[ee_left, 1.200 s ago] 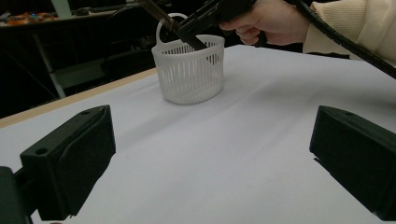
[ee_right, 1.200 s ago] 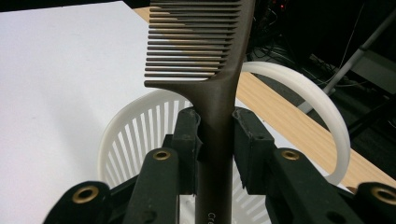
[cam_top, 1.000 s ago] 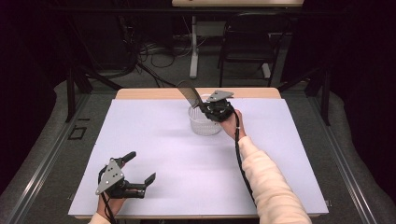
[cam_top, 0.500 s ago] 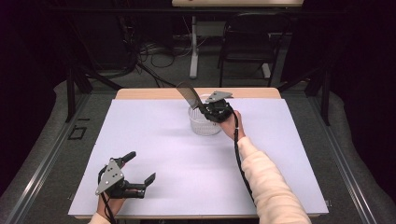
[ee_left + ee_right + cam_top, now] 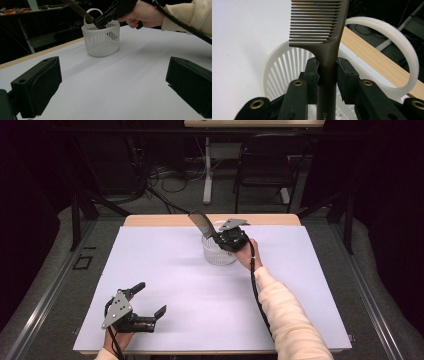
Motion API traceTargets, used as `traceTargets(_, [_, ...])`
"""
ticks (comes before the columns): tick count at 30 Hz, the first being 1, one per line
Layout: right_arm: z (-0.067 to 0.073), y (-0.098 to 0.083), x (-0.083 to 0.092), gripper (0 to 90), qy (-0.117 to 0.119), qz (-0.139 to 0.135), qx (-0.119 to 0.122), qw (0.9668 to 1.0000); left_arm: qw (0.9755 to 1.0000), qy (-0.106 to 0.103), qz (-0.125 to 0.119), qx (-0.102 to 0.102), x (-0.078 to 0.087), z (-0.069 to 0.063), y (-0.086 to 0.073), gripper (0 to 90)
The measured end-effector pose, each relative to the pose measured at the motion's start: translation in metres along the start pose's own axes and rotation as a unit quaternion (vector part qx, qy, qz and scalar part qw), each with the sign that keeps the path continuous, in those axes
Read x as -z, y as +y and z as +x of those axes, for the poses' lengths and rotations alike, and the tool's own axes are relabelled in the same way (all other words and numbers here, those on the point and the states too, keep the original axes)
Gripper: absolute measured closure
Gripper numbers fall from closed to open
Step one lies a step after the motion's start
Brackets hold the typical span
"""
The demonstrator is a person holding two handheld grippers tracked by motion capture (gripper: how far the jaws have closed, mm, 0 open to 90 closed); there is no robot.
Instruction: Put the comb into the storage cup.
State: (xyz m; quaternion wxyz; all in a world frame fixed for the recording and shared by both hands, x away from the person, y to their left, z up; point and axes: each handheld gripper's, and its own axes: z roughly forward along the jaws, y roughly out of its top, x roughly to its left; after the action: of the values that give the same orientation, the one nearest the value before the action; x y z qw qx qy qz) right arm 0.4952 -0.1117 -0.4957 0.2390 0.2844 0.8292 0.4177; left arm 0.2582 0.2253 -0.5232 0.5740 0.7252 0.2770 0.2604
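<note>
Table (image 5: 165, 270) w/ white sheet, seen from above; person's arms enter from near edge. Basket (image 5: 218, 251), white slatted plastic w/ hoop handle, stands upright toward far side; right gripper (image 5: 220, 239) sits over its rim w/ jaws pinching comb (image 5: 322, 32) by the handle, toothed end sticking up & out toward far-left, handle end pointing down into basket; left gripper (image 5: 147, 301) rests near front-left corner, well apart from basket, jaws spread wide w/ nothing between.

Risks, as judged: comb is long & basket light, so letting go while it leans could tip basket or let comb flip out over rim; cause would be top-heavy toothed end above rim. Pushing down w/ jaws closed could shove basket across sheet, since nothing steadies it; teeth could also snag slats or hoop handle on the way in.

Writing: pale letters "Cre" on comb handle in right gripper view; rest cut off. No other labels legible.
</note>
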Motion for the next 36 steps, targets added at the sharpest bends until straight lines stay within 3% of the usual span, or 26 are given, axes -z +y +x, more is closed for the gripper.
traceTargets(12, [0.001, 0.0, -0.001, 69.4, 0.005, 0.017, 0.005, 0.9998, 1.0, -0.001, 0.0, 0.002, 0.0, 0.0, 0.0, 0.1])
traceTargets(21, [0.002, 0.004, 0.006, 55.1, 0.021, 0.031, 0.01, 0.9993, 1.0, 0.0, -0.001, 0.003, -0.001, 0.0, 0.0, 0.2])
traceTargets(30, [-0.001, 0.012, 0.021, 34.9, 0.036, 0.04, -0.022, 0.9983, 1.0, 0.0, 0.0, 0.002, -0.001, 0.0, 0.0, 0.1])
traceTargets(36, [-0.002, 0.015, 0.033, 23.4, 0.052, 0.042, -0.031, 0.9973, 1.0, 0.0, 0.001, 0.001, -0.001, -0.001, 0.0, 0.2])
